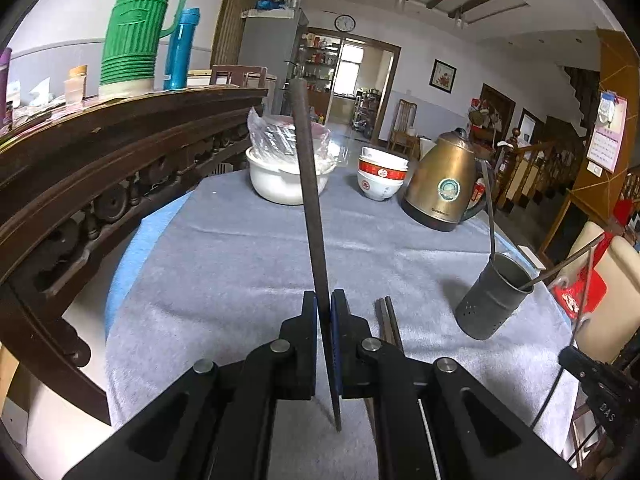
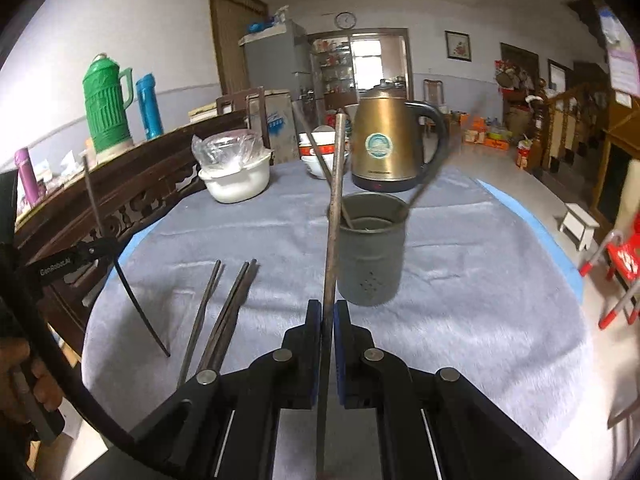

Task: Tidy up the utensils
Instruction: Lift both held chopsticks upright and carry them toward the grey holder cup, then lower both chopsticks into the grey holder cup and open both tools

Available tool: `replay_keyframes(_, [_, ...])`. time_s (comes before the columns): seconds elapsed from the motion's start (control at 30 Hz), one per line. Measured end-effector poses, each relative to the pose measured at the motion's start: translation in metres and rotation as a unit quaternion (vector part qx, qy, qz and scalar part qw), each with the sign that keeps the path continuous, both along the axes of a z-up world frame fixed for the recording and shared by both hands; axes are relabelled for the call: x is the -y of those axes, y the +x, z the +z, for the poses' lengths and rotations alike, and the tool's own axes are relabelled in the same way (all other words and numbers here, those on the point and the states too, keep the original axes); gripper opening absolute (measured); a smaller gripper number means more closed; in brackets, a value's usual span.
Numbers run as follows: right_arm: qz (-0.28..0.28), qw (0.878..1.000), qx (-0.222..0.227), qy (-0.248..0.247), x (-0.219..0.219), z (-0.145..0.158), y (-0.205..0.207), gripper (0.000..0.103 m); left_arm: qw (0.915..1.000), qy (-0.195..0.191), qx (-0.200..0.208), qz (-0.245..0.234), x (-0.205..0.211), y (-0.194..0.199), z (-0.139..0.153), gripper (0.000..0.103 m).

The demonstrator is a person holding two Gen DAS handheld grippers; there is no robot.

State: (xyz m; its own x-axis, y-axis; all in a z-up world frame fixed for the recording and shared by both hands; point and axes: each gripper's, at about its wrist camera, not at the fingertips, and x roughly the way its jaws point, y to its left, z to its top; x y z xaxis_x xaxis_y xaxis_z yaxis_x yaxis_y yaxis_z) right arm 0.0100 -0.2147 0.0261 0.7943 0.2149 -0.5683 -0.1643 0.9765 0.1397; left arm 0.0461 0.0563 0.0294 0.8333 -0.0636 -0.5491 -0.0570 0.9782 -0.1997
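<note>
A round table (image 2: 460, 320) covered with a grey cloth is seen in a large living room with a beamed ceiling, a wall clock (image 1: 345, 23) and a refrigerator (image 2: 276, 60) at the back. At the far side of the table stand a white pot (image 1: 280, 184) covered with plastic wrap, stacked bowls (image 1: 382, 178) with red bands and a brass-coloured kettle (image 2: 386, 148). A dark carved wooden sideboard (image 1: 100, 160) is seen along the left, bearing a green thermos (image 1: 138, 32) and a blue bottle (image 1: 180, 50).

A grey metal holder (image 2: 370, 252) stands upright on the cloth in front of the kettle, with chopsticks leaning inside it. Loose chopsticks (image 2: 224, 312) lie flat on the cloth to the left of the holder, near the front edge.

The left hand-held gripper (image 1: 324, 316) is closed on a single dark chopstick (image 1: 310, 200), which is held nearly upright, tilted slightly leftward at its top, above the cloth. The right hand-held gripper (image 2: 328, 320) is likewise clamped on one brown chopstick (image 2: 334, 208), held nearly upright just left of the holder's rim; whether it touches the holder cannot be told. Both grippers are held low over the near side of the table, pointing toward the far side.
</note>
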Motion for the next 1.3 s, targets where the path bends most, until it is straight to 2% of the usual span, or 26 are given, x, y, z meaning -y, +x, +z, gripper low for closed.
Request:
replay_keyframes(0.2, [-0.021, 0.999, 0.014, 0.027, 0.021, 0.004, -0.021, 0.007, 0.9999, -0.002, 0.004, 0.011, -0.005, -0.012, -0.001, 0.008])
replay_keyframes(0.4, [-0.027, 0.999, 0.022, 0.024, 0.03, 0.008, -0.038, 0.008, 0.9999, -0.001, 0.009, 0.01, -0.004, -0.022, 0.0, 0.008])
replay_keyframes(0.67, [-0.047, 0.998, 0.02, 0.046, 0.048, 0.009, -0.062, 0.008, 0.9998, -0.013, 0.009, 0.008, -0.005, -0.032, 0.001, 0.008])
replay_keyframes(0.8, [-0.053, 0.996, 0.015, 0.07, 0.058, 0.007, -0.067, 0.008, 0.9996, -0.026, 0.005, 0.011, -0.008, -0.033, 0.002, 0.008])
replay_keyframes(0.9, [-0.055, 0.993, 0.006, 0.107, 0.067, 0.005, -0.064, 0.008, 0.9991, -0.037, 0.007, 0.016, -0.013, -0.031, 0.007, 0.007])
replay_keyframes(1.1, [-0.064, 0.984, 0.015, 0.166, 0.089, 0.015, -0.051, 0.007, 0.9937, -0.111, 0.01, 0.002, -0.023, -0.022, 0.028, 0.006])
replay_keyframes(1.3, [-0.093, 0.97, 0.071, 0.211, 0.123, 0.048, -0.031, 0.007, 0.9811, -0.185, 0.019, -0.054, -0.003, 0.001, 0.06, 0.006])
